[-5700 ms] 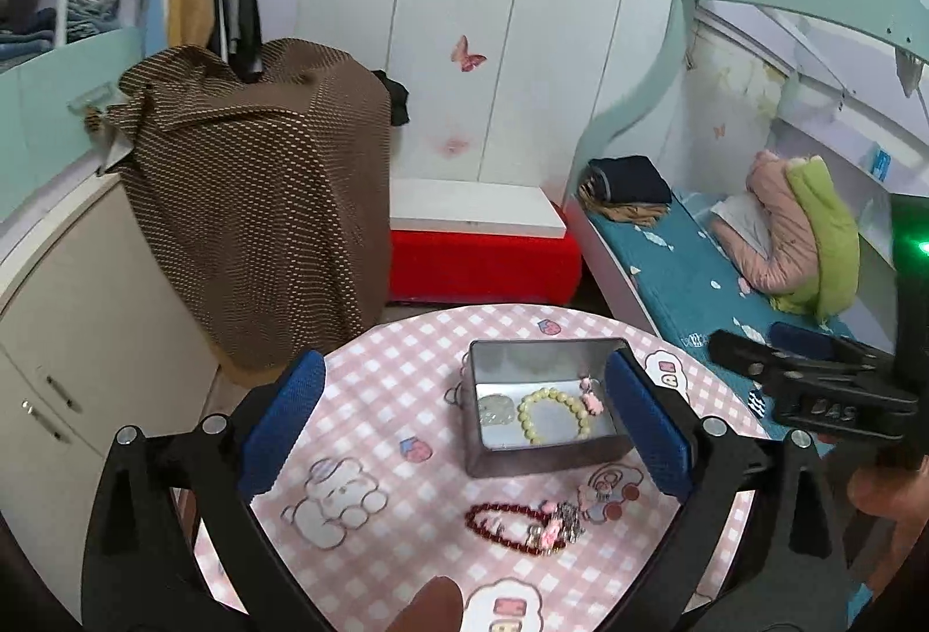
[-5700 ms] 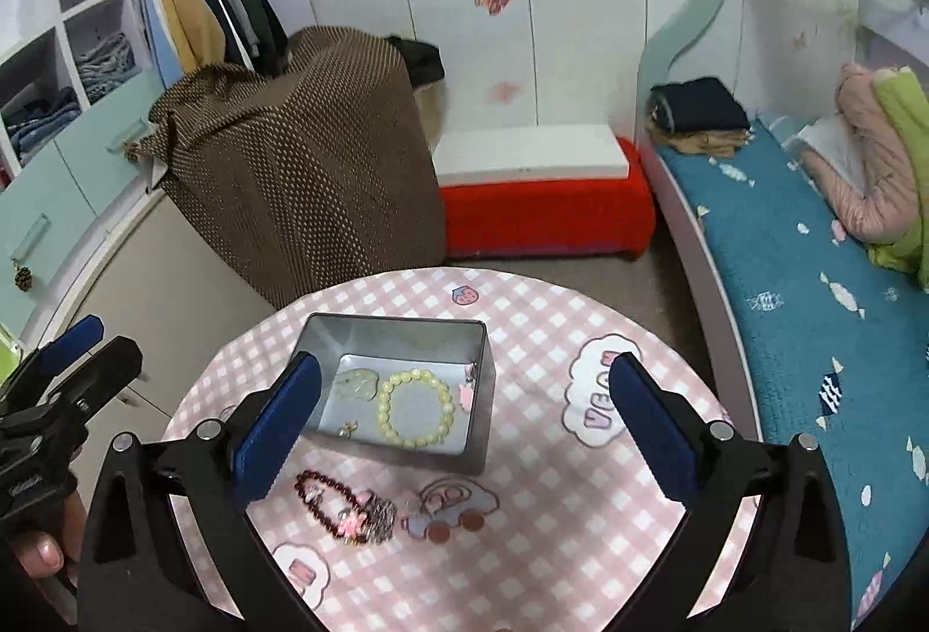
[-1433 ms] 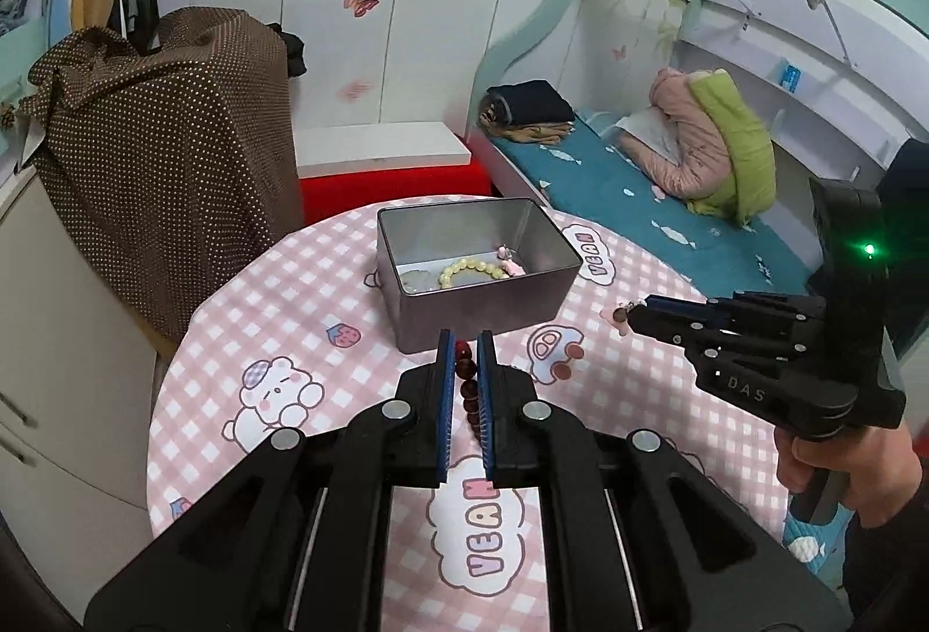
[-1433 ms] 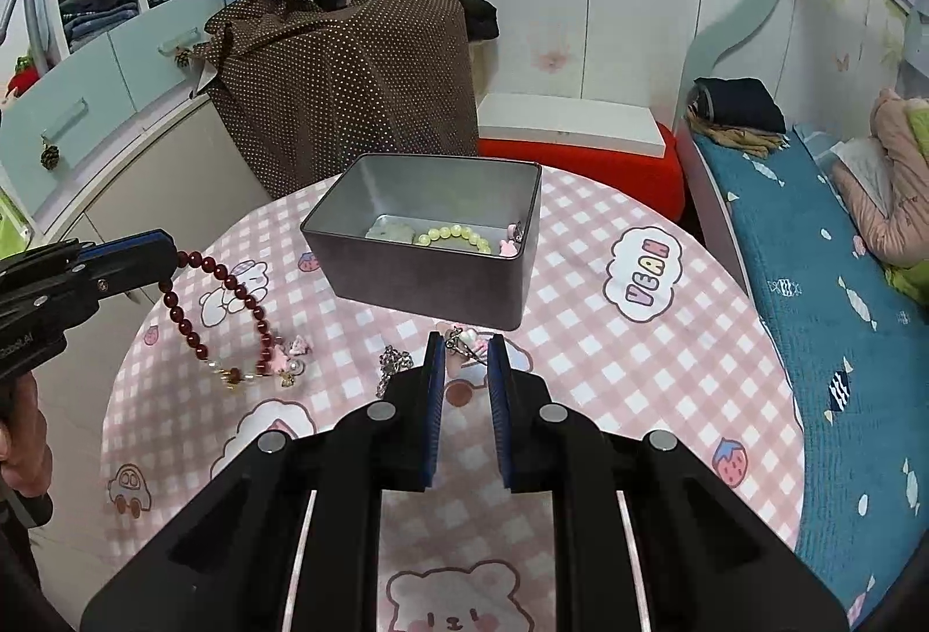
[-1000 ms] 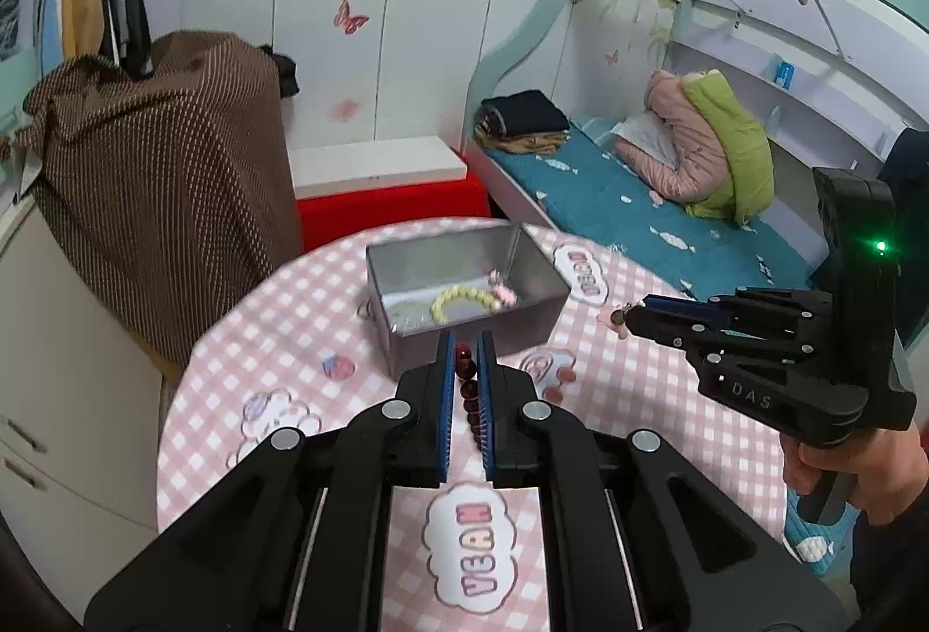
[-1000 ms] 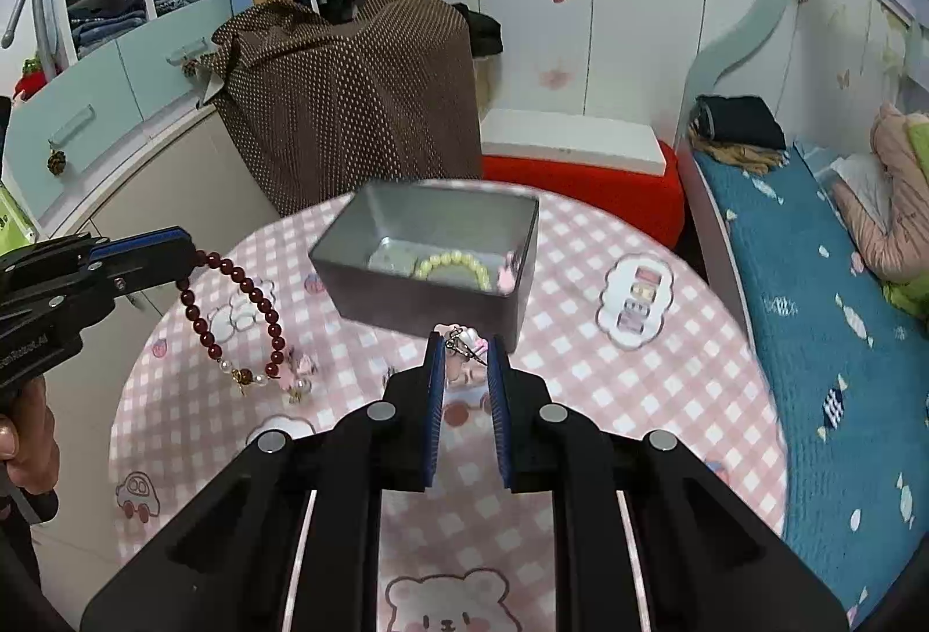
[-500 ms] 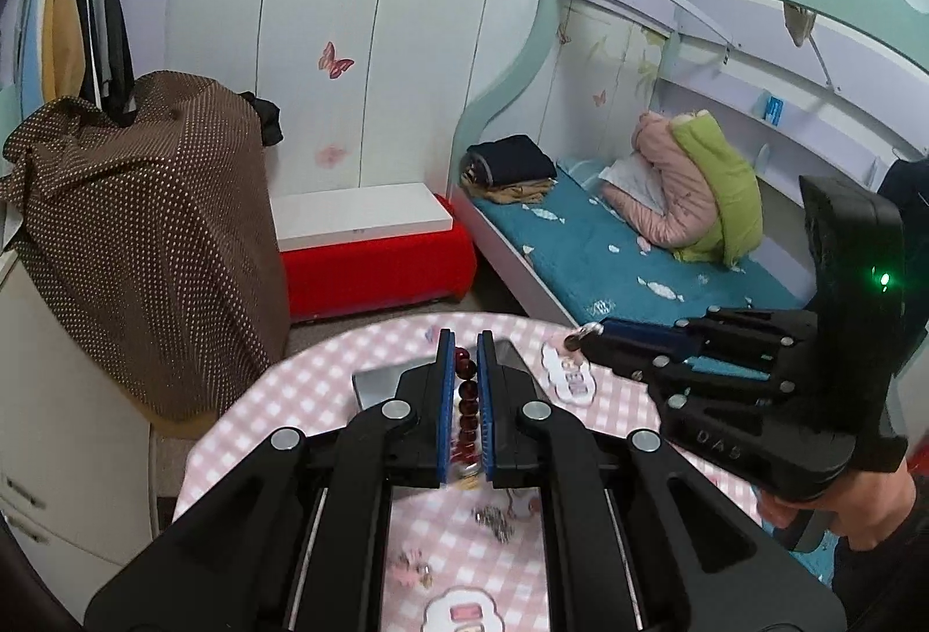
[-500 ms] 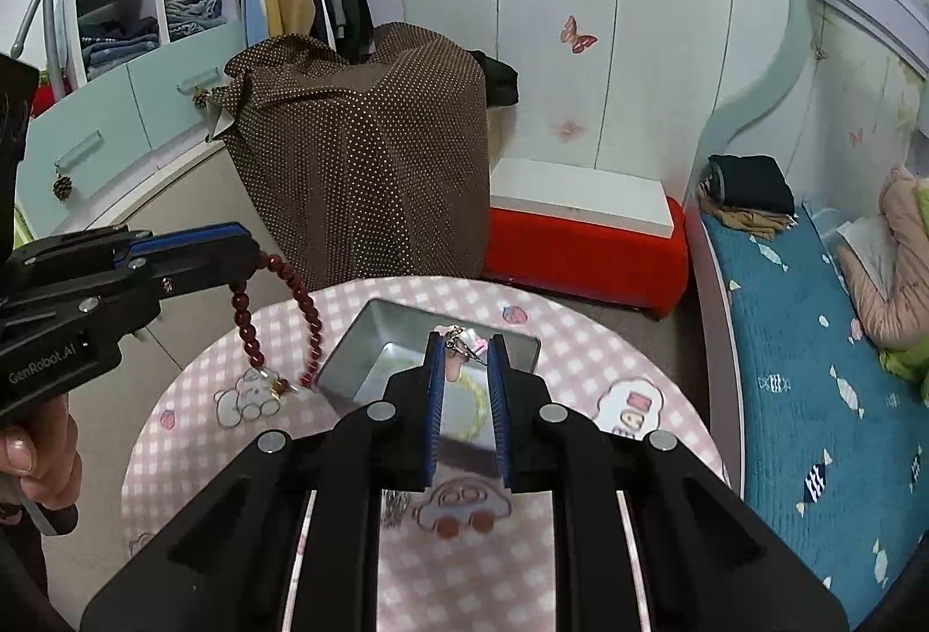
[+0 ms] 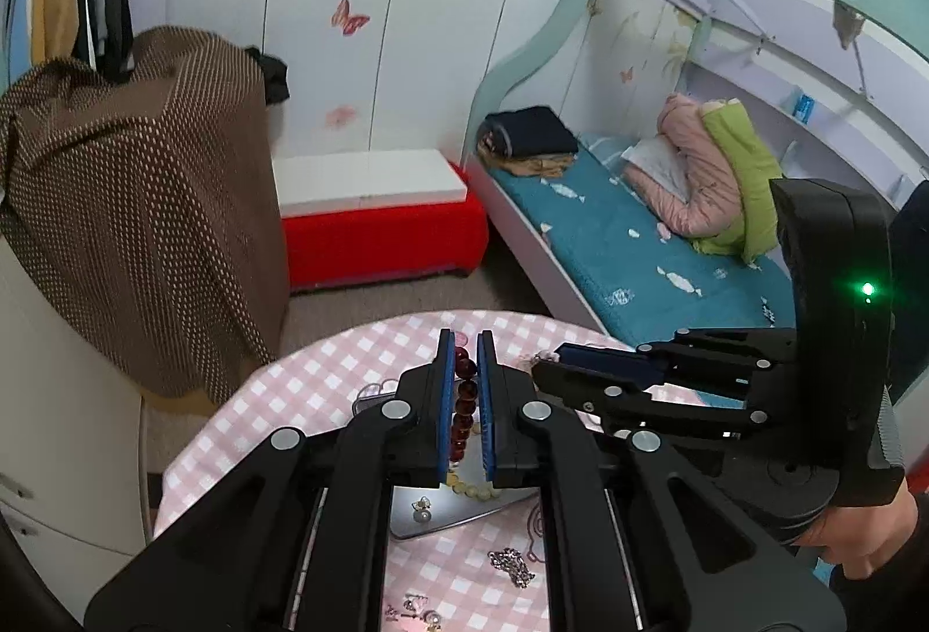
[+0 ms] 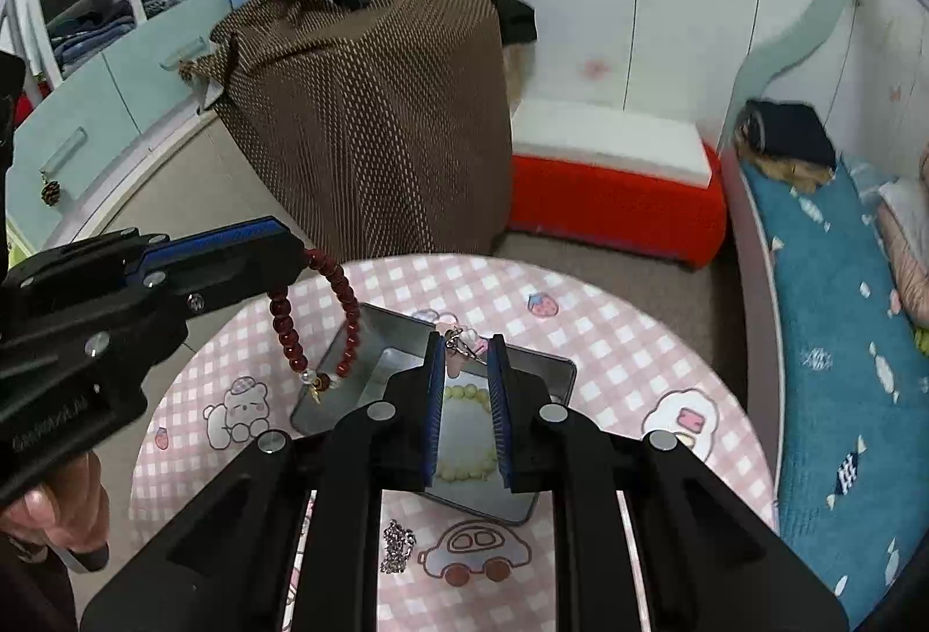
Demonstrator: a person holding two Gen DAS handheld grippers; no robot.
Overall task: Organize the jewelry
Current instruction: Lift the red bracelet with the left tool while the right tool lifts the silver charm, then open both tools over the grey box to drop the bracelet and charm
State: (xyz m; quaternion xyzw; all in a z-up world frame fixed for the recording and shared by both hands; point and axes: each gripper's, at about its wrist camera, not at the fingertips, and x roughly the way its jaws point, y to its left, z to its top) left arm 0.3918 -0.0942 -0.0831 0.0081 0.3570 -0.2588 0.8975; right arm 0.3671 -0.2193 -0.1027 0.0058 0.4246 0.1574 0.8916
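Your left tongs (image 10: 302, 263) are clenched on the red bead bracelet (image 10: 316, 324). It hangs down in a loop over the left edge of the metal tin (image 10: 557, 370), with its little charms at the bottom. You hold it up high, most likely so the whole loop can drop into the tin and not snag on the wall.

Your right tongs (image 10: 465, 341) are clenched on a small pink charm piece (image 10: 461, 341) with a silver clasp. It sits right at the tips, above the far end of the tin. Both pieces look ready to go in.

Inside the tin lies a yellow bead bracelet (image 10: 464, 434). Try not to tangle the new things with it.

The tin stands on the round surface (image 10: 609, 341) with the pink checked cloth. A silver chain (image 10: 398, 545) lies on the cloth just in front of the tin, near the car picture. It is not put away yet. From the left camera some more small bits (image 9: 415, 609) lie near the front edge; I cannot tell what they are.

The two tongs are close together over the tin, so they could bump each other
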